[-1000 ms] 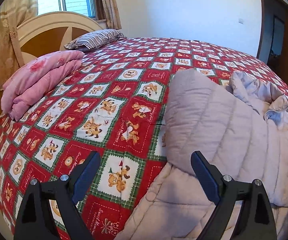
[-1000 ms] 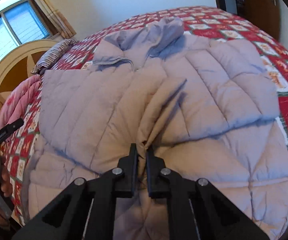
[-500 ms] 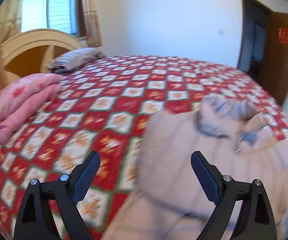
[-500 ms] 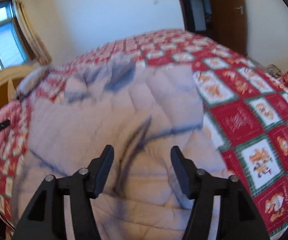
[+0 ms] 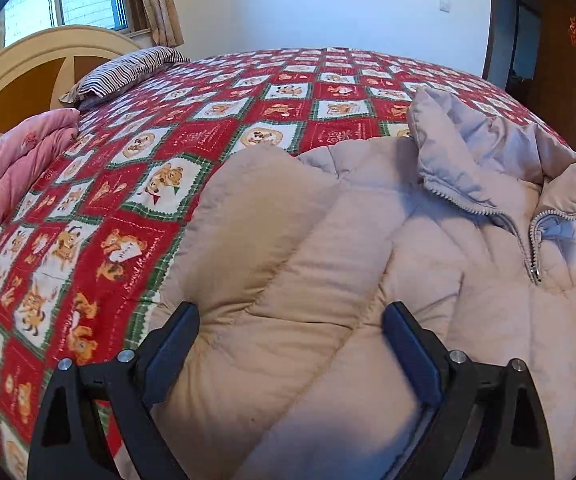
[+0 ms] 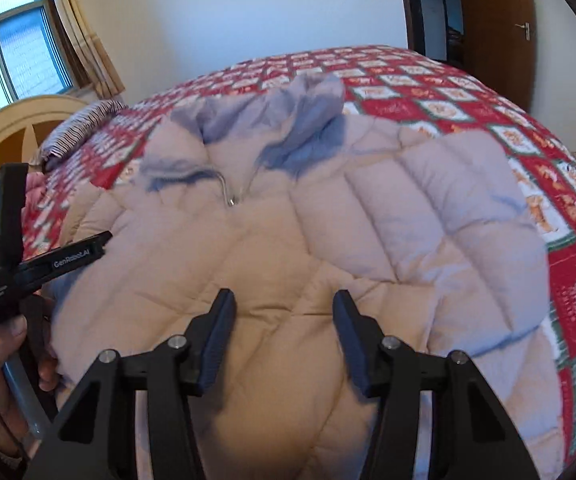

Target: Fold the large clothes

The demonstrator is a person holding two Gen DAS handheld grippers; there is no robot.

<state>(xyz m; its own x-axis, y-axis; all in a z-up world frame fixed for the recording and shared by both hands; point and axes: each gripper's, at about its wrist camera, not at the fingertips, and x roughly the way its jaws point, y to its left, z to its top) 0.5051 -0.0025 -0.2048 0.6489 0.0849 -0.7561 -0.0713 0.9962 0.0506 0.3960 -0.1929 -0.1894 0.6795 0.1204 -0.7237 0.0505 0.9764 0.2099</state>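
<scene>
Left wrist view: beige quilted puffer jacket (image 5: 367,248) lies on the red patchwork bedspread (image 5: 136,200). Left gripper (image 5: 291,334) spread wide over the folded sleeve, empty. Right gripper (image 6: 284,320) likewise released above the jacket (image 6: 288,240).

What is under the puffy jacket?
The jacket lies on the red patterned bedspread, which shows all around it. Anything between them is hidden.

The black two-finger left gripper (image 5: 289,344) has its jaws wide apart. The black two-finger right gripper (image 6: 284,334) is also spread, holding nothing. The person's left hand (image 6: 6,354) grips the handle.
</scene>
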